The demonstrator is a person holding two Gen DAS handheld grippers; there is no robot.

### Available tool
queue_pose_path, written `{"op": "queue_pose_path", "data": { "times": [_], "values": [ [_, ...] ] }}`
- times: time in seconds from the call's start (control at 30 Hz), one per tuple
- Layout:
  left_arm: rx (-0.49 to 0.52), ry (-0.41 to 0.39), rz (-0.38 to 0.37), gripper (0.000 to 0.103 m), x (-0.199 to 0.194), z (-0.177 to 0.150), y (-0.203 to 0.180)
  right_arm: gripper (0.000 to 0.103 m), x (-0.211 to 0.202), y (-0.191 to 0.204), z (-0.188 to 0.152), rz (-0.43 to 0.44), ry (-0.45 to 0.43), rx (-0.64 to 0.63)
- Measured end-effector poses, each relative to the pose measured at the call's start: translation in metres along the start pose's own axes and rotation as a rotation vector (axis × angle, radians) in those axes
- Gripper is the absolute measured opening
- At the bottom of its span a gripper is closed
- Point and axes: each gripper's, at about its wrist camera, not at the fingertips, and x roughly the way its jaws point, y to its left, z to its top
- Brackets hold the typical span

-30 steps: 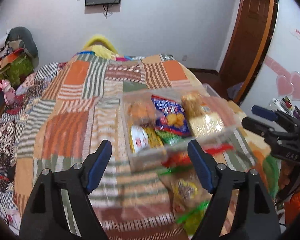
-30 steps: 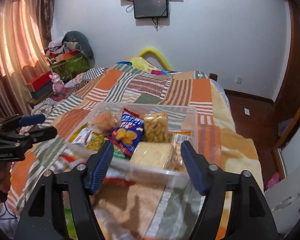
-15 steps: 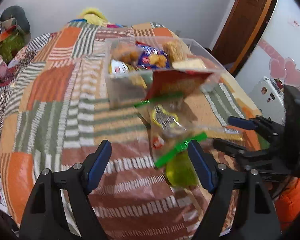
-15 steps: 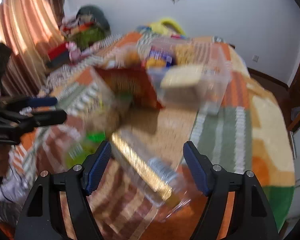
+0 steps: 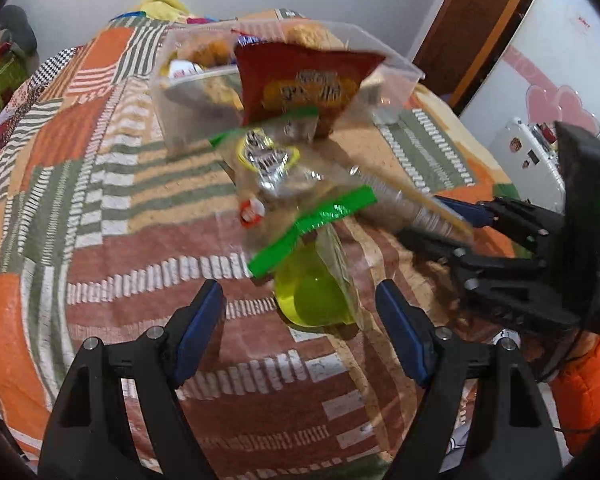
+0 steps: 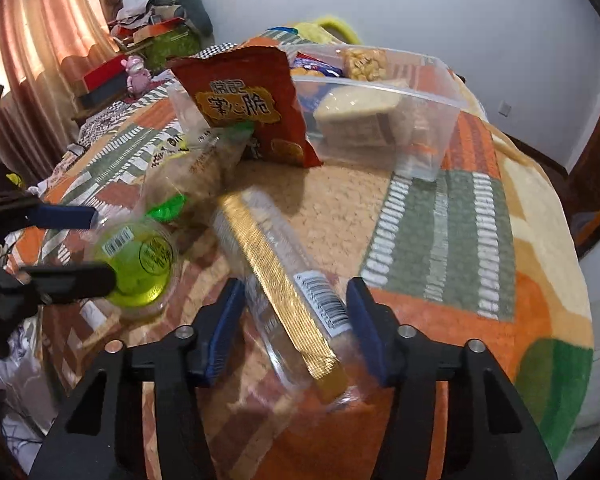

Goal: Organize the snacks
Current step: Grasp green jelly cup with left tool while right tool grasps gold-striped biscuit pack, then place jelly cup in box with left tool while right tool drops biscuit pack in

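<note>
- Closing around a long clear cracker packet [image 6: 288, 292] with a gold strip, the right gripper [image 6: 296, 320] has that packet between its blue pads; the left pad looks a little clear of the wrapper, and whether the right one presses it I cannot tell.
- Standing well apart with nothing between them, the jaws of the left gripper [image 5: 300, 328] sit just short of a green jelly cup [image 5: 312, 296] on the patchwork blanket [image 5: 100, 208].
- A green-edged clear snack bag [image 5: 284, 184] lies between the cup and a red chip bag [image 5: 300, 84], which leans upright against the clear plastic bin [image 6: 432, 120] holding other snacks.
- Motion blur smears the snack bag's label, and the bin's far contents are hidden behind the red bag in the left view.
- The packet's near end is blurred in the right view.
</note>
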Motion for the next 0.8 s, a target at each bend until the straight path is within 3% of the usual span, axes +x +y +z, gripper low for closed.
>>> {"op": "queue_pose_path", "data": {
  "times": [0.1,0.2,0.3,0.5,0.73,0.8],
  "values": [
    [0.002,-0.003,0.010,0.077,0.009,-0.002,-0.003,0.038,-0.005,-0.008,-0.008,0.001,0.009,0.041],
    [0.028,-0.018,0.035,0.062,0.014,-0.001,-0.007,0.035,-0.015,-0.012,-0.017,0.005,0.008,0.094],
    [0.035,-0.011,0.004,0.044,0.019,-0.002,-0.009,0.036,-0.023,-0.008,-0.020,0.017,0.012,0.112],
    [0.020,-0.038,0.000,0.041,0.012,-0.001,-0.006,0.041,-0.024,-0.003,-0.018,0.027,-0.026,0.079],
    [0.031,-0.092,0.022,0.040,-0.013,0.003,-0.001,0.041,0.006,-0.006,-0.007,0.038,-0.019,0.138],
    [0.025,-0.106,0.027,0.040,-0.018,0.004,0.001,0.037,0.002,-0.003,-0.008,0.024,-0.033,0.140]
  ]
}}
